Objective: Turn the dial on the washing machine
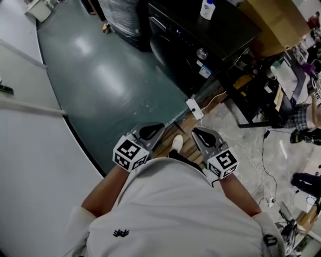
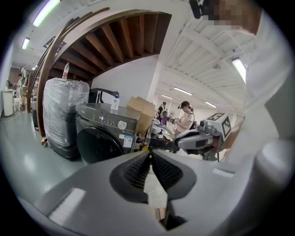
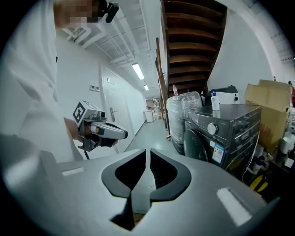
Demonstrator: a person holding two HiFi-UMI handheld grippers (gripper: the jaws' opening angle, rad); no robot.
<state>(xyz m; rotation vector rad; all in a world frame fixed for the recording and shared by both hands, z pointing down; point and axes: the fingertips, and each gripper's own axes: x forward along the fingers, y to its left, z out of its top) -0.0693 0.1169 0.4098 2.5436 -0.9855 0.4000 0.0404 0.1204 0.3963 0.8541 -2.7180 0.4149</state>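
Only the gripper views show the wooden stairs above the washer. Its dial sits on the front panel, well ahead of the left gripper and right gripper, both pinched closed on nothing

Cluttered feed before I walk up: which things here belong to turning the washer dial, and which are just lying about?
For the job: washing machine; dial; left gripper and right gripper, both shut and empty.

Lying about: bottle on the washer top; plastic-wrapped bundle beside the washer; cardboard box; white power strip on the floor.
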